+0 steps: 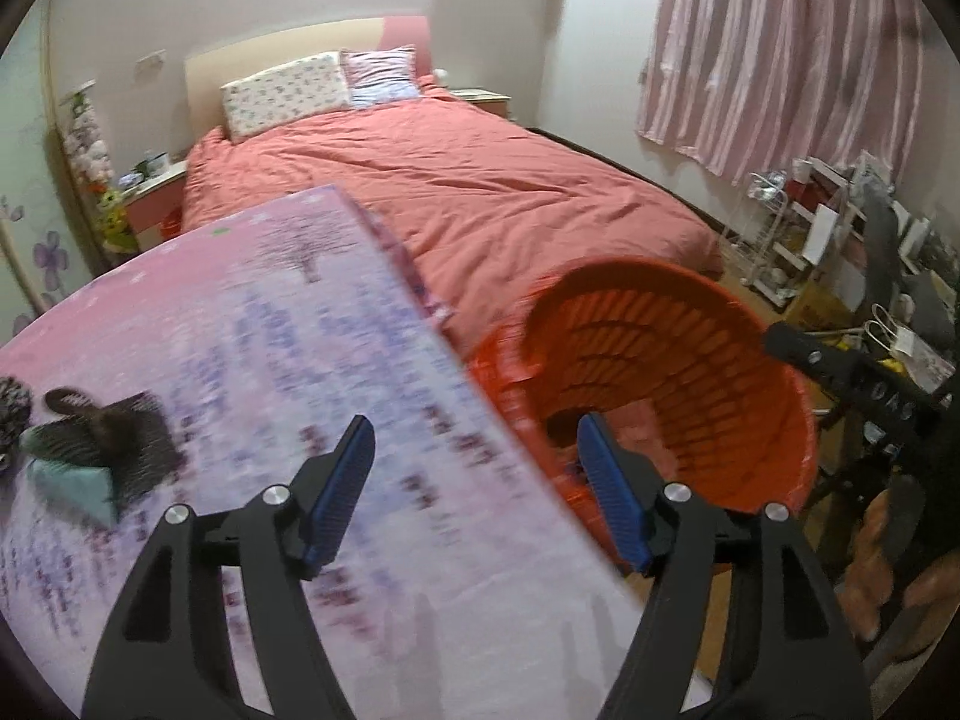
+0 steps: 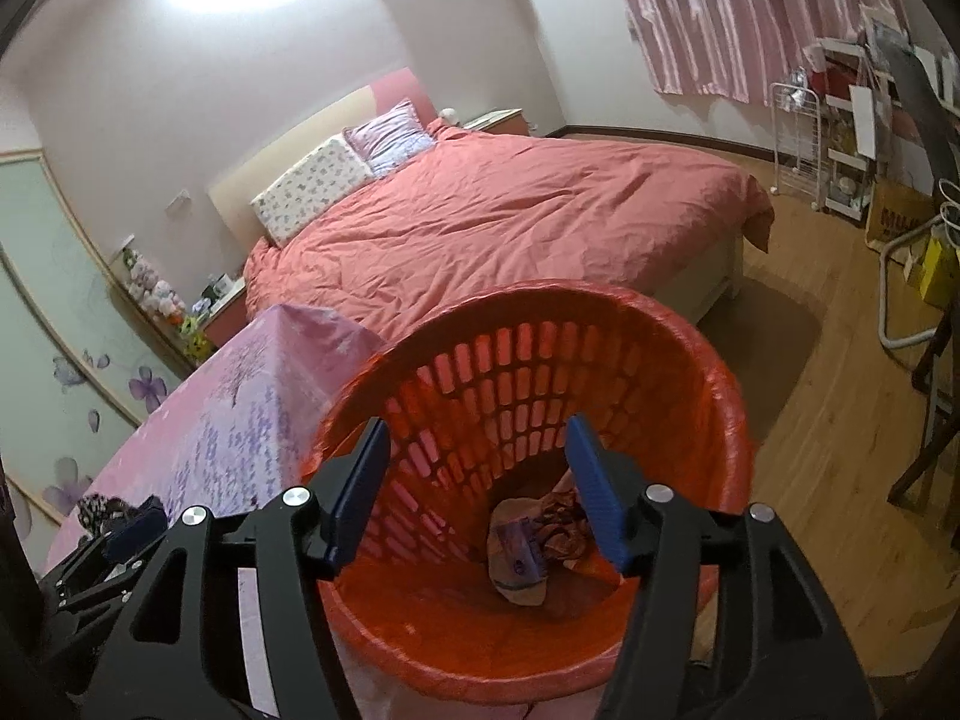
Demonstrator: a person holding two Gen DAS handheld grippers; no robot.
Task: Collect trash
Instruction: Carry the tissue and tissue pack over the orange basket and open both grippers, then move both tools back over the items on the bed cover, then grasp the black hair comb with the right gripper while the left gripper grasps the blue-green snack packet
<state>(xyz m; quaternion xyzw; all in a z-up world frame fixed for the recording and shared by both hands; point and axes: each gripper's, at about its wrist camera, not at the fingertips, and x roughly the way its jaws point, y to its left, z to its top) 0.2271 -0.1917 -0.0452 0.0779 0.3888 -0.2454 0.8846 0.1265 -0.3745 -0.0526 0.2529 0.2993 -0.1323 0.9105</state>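
Observation:
An orange slatted basket (image 2: pixel 660 360) stands beside the table's right edge; it also shows in the left wrist view (image 1: pixel 750 348). Crumpled trash (image 2: pixel 528 546) lies at its bottom. My right gripper (image 2: pixel 477 483) is open and empty, held over the basket's mouth. My left gripper (image 1: pixel 477 480) is open and empty above the table's right edge. Dark crumpled items and a teal piece (image 1: pixel 90 450) lie on the table (image 1: pixel 360 360) at far left, left of my left gripper.
The table has a pink and purple floral cloth (image 2: pixel 240 408). A bed with a salmon duvet (image 2: pixel 510 210) lies beyond. Shelves and clutter (image 2: pixel 852 138) stand by the striped curtain at right. Wooden floor (image 2: pixel 840 420) lies right of the basket.

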